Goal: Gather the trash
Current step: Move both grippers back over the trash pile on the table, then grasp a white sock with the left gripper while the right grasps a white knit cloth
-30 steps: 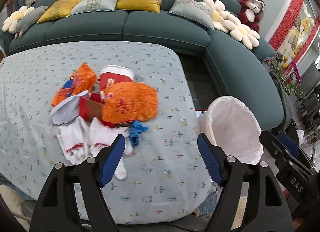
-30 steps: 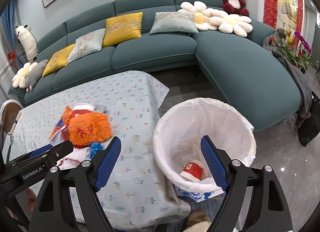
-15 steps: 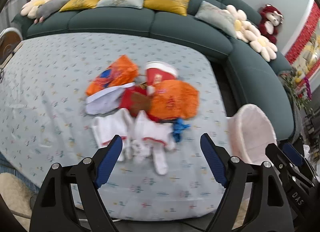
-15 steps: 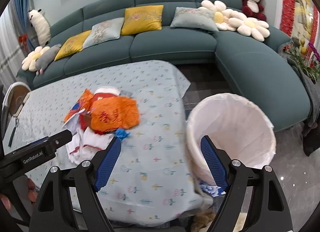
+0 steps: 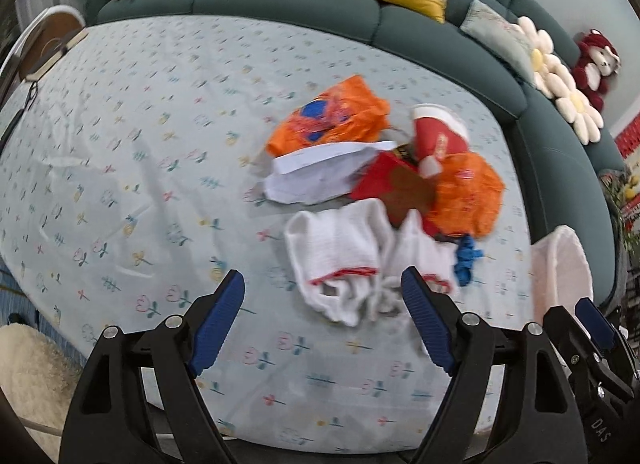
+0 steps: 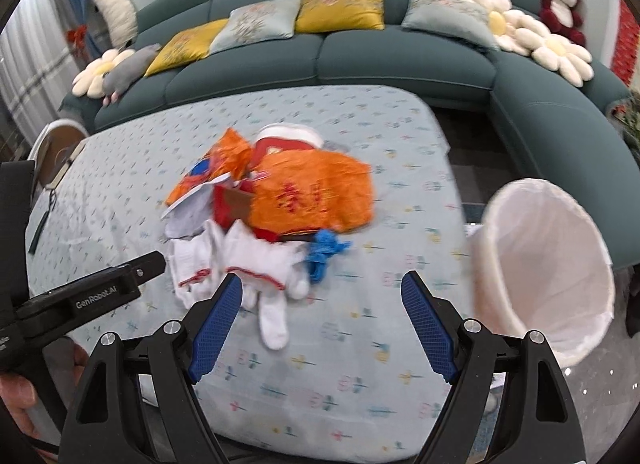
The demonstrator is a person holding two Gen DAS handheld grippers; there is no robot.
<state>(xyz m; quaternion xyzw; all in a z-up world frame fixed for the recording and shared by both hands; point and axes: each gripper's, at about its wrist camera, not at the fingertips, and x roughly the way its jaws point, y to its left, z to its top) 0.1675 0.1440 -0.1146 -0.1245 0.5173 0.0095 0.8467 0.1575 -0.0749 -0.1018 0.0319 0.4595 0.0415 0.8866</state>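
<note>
A pile of trash lies on the table: two orange bags [image 5: 466, 193] [image 5: 328, 117], a red paper cup [image 5: 438, 135], white paper [image 5: 316, 171], a red-brown box [image 5: 396, 183], white socks [image 5: 340, 252] and a blue scrap [image 5: 468, 258]. The pile also shows in the right wrist view, with the orange bag [image 6: 312, 193], socks [image 6: 248, 264] and blue scrap [image 6: 326, 250]. A white-lined bin [image 6: 544, 260] stands right of the table, also in the left wrist view [image 5: 560, 272]. My left gripper [image 5: 322, 324] is open, just in front of the socks. My right gripper [image 6: 322, 326] is open and empty, near the table's front edge.
The table carries a pale flowered cloth [image 5: 140, 143]. A teal sofa [image 6: 400, 59] with cushions and plush toys wraps behind and to the right. A round chair [image 5: 48, 39] stands at the far left. The left gripper's body [image 6: 80, 300] crosses the right wrist view's left side.
Both grippers have swung left, away from the bin and toward the trash pile. The pile now lies nearer the middle of both views. Both stay open.
</note>
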